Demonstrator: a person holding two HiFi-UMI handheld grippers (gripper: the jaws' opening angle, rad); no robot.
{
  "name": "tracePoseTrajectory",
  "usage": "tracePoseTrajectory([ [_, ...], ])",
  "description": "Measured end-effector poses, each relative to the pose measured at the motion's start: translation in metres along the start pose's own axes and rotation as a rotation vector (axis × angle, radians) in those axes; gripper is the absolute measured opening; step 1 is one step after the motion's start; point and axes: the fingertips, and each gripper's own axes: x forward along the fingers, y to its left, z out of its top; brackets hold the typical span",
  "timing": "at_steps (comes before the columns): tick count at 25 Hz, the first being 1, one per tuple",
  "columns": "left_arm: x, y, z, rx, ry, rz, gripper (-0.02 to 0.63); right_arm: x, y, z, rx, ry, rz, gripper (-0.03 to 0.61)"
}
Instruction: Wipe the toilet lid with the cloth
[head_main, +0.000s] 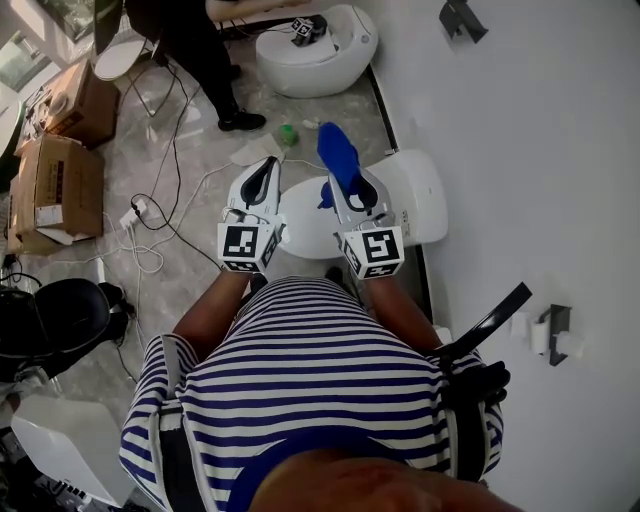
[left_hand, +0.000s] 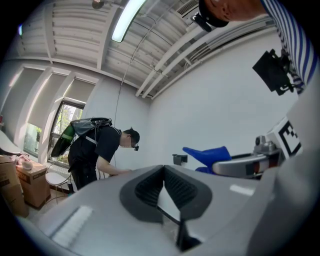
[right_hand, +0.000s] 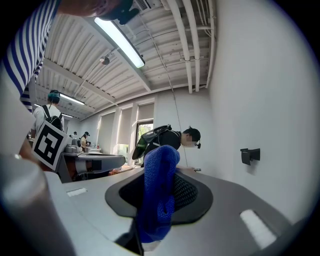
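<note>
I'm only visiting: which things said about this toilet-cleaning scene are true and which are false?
1. The right tool grips a blue cloth. True.
2. The left tool holds a sponge. False: its jaws are together with nothing between them.
3. The cloth lies flat on the toilet lid. False: it is held up in the air, off the lid.
4. A second person in dark clothes bends over in the background. True.

Cardboard boxes (head_main: 58, 185) sit left of tangled cables (head_main: 150, 240); a white basin (head_main: 320, 75), perhaps another toilet, beyond.
</note>
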Motion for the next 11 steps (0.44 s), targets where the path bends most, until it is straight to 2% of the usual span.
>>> tracePoseTrajectory([
  [11, 0.014, 0.008, -0.008, 0.001, -0.013, 0.001, 0.003, 0.018, -0.005, -0.005, -0.013, -0.004, 0.01, 0.118],
])
